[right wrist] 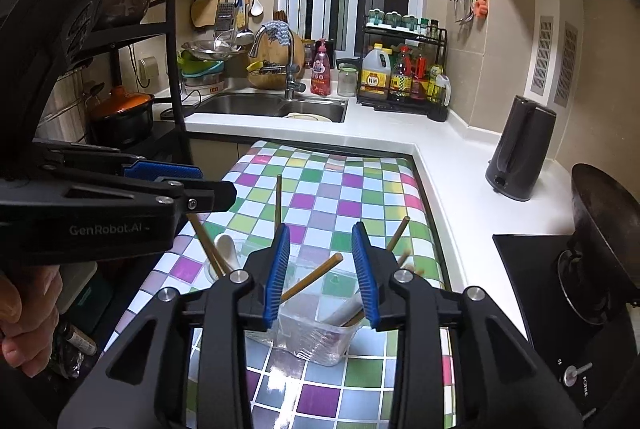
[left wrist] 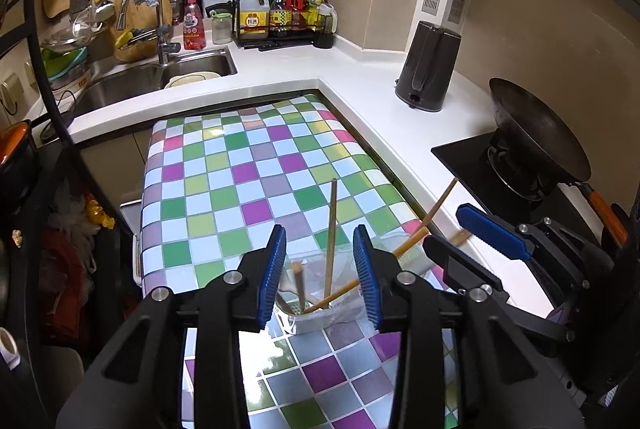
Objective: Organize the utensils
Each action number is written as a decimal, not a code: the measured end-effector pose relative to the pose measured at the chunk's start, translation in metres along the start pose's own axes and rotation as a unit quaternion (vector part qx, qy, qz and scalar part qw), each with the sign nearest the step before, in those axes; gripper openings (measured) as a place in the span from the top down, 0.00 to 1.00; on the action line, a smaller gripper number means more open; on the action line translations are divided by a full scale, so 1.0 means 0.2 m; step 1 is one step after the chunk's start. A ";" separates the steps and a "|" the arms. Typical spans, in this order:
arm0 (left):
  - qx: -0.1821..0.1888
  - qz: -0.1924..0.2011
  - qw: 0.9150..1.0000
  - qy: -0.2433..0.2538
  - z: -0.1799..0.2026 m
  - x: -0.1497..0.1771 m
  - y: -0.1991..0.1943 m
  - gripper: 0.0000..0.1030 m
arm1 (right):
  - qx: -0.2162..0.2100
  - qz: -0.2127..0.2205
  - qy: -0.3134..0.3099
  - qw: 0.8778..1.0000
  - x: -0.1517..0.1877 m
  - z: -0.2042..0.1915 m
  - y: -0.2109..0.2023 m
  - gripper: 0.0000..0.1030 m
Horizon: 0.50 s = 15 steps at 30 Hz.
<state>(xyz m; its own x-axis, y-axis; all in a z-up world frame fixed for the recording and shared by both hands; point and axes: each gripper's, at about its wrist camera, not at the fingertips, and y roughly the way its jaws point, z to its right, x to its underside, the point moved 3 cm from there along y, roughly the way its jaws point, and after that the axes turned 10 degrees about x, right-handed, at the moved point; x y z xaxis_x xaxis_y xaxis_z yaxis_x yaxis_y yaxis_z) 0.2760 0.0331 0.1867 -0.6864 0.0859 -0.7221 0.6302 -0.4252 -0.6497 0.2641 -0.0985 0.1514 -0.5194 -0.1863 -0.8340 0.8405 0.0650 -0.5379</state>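
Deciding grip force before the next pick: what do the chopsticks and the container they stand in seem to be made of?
Chopsticks: likely wood or bamboo, matte tan with no shine. Container: seemingly thin clear plastic, glossy; the checkered cloth shows through its walls, which carry faint glare.

Dim indoor light, glare, perhaps fisheye-bent edges
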 end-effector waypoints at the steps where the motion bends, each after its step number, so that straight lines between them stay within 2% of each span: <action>1: -0.001 0.002 1.000 0.001 0.01 0.00 -0.01 0.66 | 0.002 0.003 -0.001 1.000 0.00 0.00 -0.03 0.68; 3: -0.001 0.007 1.000 0.001 0.02 0.02 -0.04 0.66 | 0.005 0.009 -0.001 1.000 0.01 0.00 -0.08 0.67; 5: -0.001 0.012 1.000 0.001 0.03 0.04 -0.08 0.66 | 0.007 0.014 0.001 1.000 0.02 0.01 -0.13 0.56; 9: 0.001 0.027 1.000 -0.002 0.05 0.10 -0.14 0.63 | 0.016 0.027 0.011 0.999 0.06 0.04 -0.25 0.47; 12: 0.004 0.038 0.999 -0.007 0.05 0.17 -0.18 0.51 | 0.032 0.029 0.038 0.998 0.13 0.07 -0.31 0.37; 15: -0.001 0.060 0.998 0.001 0.05 0.31 -0.23 0.43 | 0.043 0.042 0.055 0.997 0.22 0.09 -0.39 0.17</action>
<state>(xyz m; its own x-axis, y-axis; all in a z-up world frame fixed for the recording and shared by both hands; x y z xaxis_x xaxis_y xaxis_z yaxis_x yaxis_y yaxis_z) 0.2004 0.0478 0.1732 -0.6047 0.0353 -0.7956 0.7091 -0.4308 -0.5581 0.1779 -0.1291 0.1595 -0.4571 -0.0744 -0.8863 0.8890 -0.0096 -0.4577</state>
